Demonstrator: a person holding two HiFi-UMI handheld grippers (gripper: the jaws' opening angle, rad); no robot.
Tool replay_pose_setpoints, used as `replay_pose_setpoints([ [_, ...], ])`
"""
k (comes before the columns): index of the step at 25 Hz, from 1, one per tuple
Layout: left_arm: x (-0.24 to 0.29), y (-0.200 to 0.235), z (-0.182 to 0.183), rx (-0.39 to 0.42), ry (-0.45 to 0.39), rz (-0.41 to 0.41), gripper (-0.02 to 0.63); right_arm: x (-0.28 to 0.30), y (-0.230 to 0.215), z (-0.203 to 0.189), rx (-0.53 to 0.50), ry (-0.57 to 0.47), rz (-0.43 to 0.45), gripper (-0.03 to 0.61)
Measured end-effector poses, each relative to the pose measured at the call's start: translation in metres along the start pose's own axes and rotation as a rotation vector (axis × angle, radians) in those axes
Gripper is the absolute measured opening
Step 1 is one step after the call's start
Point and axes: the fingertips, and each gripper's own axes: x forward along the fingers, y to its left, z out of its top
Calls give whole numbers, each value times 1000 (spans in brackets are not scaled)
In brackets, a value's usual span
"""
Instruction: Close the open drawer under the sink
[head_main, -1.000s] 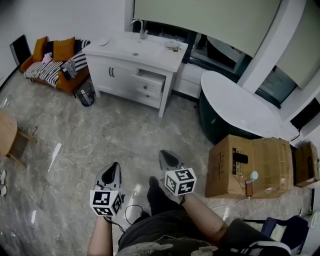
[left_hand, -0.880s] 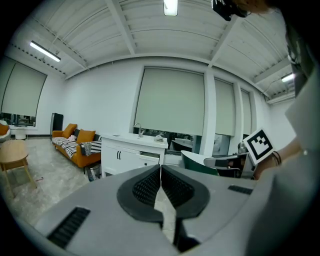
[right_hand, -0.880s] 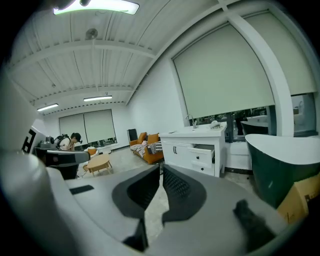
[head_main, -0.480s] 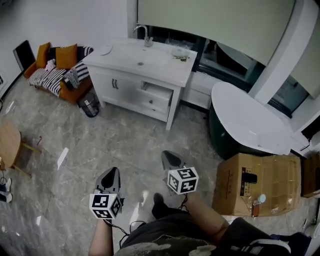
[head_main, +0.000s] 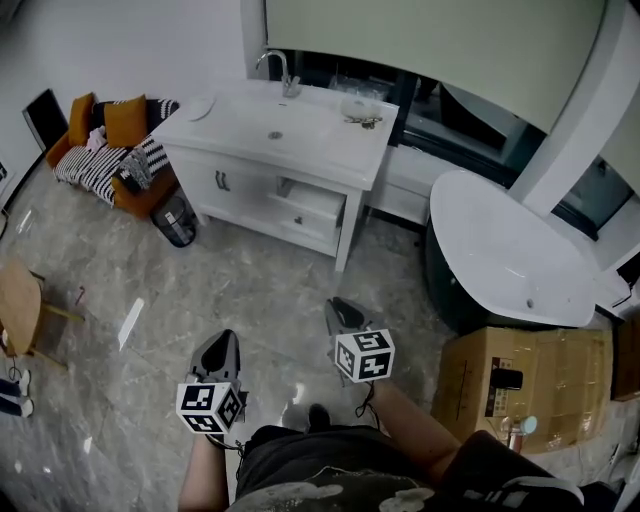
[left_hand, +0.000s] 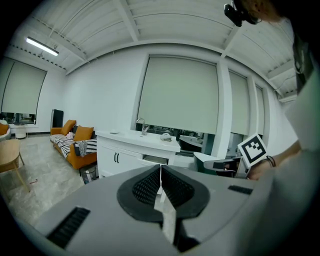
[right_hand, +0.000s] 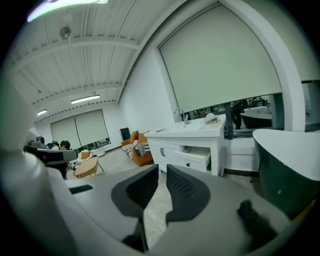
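Observation:
A white vanity (head_main: 270, 130) with a sink and tap stands against the far wall. Its upper right drawer (head_main: 312, 200) is pulled out, while the drawer below it and the left doors are closed. In the right gripper view the open drawer (right_hand: 197, 156) lies ahead, slightly to the right. In the left gripper view the drawer (left_hand: 155, 160) shows just above the jaws. My left gripper (head_main: 228, 337) and right gripper (head_main: 338, 306) are held side by side over the marble floor, well short of the vanity. Both point at it, shut and holding nothing.
An orange sofa (head_main: 110, 140) with striped cushions stands left of the vanity, with a dark bin (head_main: 175, 215) beside it. A white rounded counter with dark sides (head_main: 505, 250) is at the right, with a cardboard box (head_main: 530, 375) in front of it. A small wooden table (head_main: 20, 300) sits at the far left.
The person has walked toward the vanity, which now looks larger and closer. The cardboard box has slid toward the lower right. Both grippers stayed shut, side by side.

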Motion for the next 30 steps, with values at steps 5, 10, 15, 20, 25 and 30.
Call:
replay_pose_setpoints([
  [5, 29, 8, 9, 0, 23, 0, 15, 19, -23, 2, 14, 28, -25, 40],
  [10, 62, 23, 15, -14, 33, -17, 15, 45, -31, 4, 20, 41, -40, 74],
  [15, 110, 41, 17, 4, 49, -75, 15, 81, -31, 7, 60, 50, -19, 81],
  [20, 173, 75, 18, -15, 80, -142, 15, 135, -41, 11, 88, 51, -79, 81],
  [25, 248, 106, 25, 20, 150, -254, 15, 201, -52, 12, 116, 95, -159, 81],
  [30, 313, 134, 25, 78, 227, -362, 15, 265, -74, 5, 189, 127, -286, 81],
])
